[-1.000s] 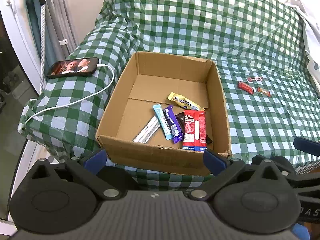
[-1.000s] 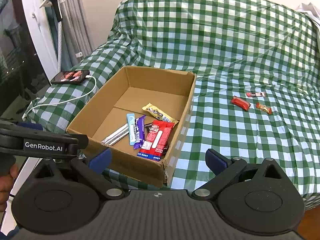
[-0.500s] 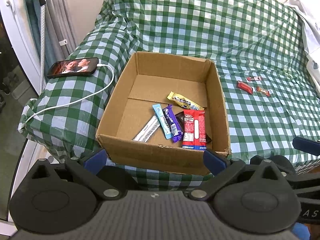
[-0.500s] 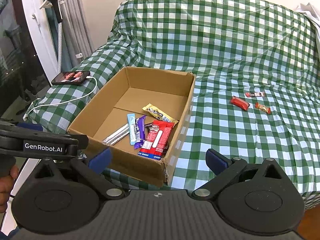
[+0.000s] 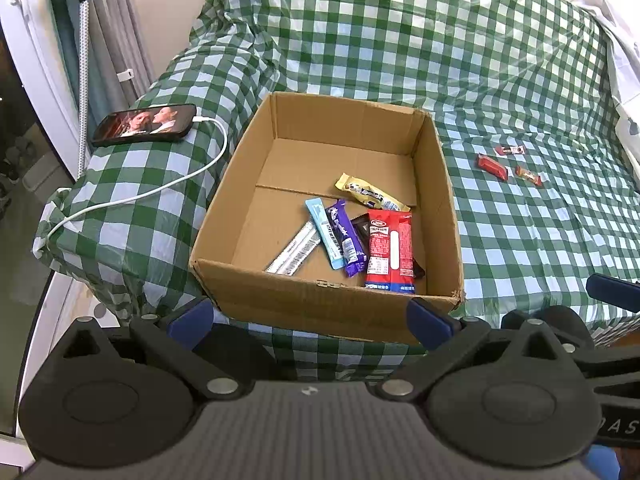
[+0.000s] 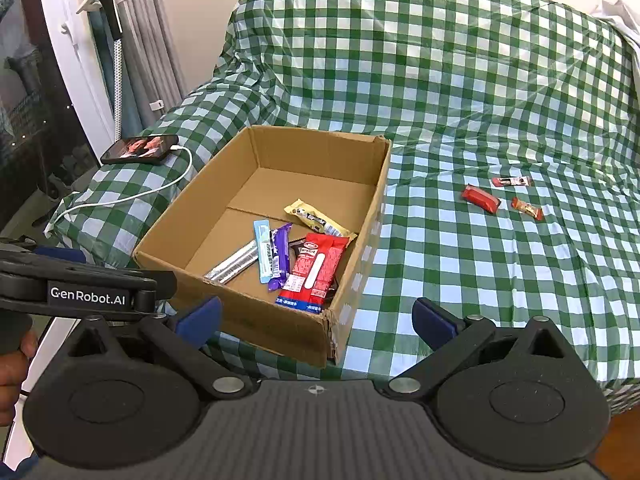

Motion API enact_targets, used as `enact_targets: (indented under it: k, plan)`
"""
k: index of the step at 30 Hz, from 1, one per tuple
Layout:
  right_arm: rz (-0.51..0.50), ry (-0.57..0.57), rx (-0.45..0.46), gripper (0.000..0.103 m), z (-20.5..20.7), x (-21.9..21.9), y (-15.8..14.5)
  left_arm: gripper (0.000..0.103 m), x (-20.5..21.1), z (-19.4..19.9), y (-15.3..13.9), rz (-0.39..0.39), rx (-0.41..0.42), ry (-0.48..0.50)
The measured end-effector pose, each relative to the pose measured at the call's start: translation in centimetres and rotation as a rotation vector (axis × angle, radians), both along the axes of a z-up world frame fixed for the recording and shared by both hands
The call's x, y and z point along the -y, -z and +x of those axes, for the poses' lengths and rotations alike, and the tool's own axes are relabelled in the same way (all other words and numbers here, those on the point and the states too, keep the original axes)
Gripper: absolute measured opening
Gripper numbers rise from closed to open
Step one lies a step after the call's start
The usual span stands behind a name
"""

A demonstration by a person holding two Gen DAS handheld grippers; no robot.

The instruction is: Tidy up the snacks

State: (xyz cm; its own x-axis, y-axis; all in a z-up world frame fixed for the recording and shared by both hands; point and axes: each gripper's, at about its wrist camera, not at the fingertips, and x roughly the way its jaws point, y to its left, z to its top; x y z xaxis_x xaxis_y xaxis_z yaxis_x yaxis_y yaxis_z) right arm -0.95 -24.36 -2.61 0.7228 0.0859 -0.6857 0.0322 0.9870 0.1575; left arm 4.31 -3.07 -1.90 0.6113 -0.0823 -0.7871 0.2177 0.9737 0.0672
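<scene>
The left gripper (image 5: 310, 316) and the right gripper (image 6: 316, 318) are both hanging with jaws spread wide, holding nothing. Just ahead of them, the cardboard box (image 5: 320, 292) is sitting on the green checked cloth (image 6: 460, 260), holding a red packet (image 5: 390, 254), purple bar (image 5: 346, 240), blue stick (image 5: 326, 238), silver stick (image 5: 294, 254) and yellow bar (image 5: 370, 196). Three small snacks (image 6: 482, 199) are lying farther ahead to the right, well apart from the box.

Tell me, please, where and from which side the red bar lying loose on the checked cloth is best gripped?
Grip the red bar across its narrow middle, from straight above. It lies flat and slanted, clear of the two smaller snacks, so the fingers should probably turn to straddle its long sides. The open right gripper is nearer.
</scene>
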Motion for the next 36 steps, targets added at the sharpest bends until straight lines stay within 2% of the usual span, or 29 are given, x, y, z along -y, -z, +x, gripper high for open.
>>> enact_targets:
  k: [36]
  plan:
    - [-0.01, -0.004, -0.078, 0.102, 0.9, 0.0, 0.7, 0.103, 0.1, 0.6, 1.4, 0.011, -0.057, 0.004]
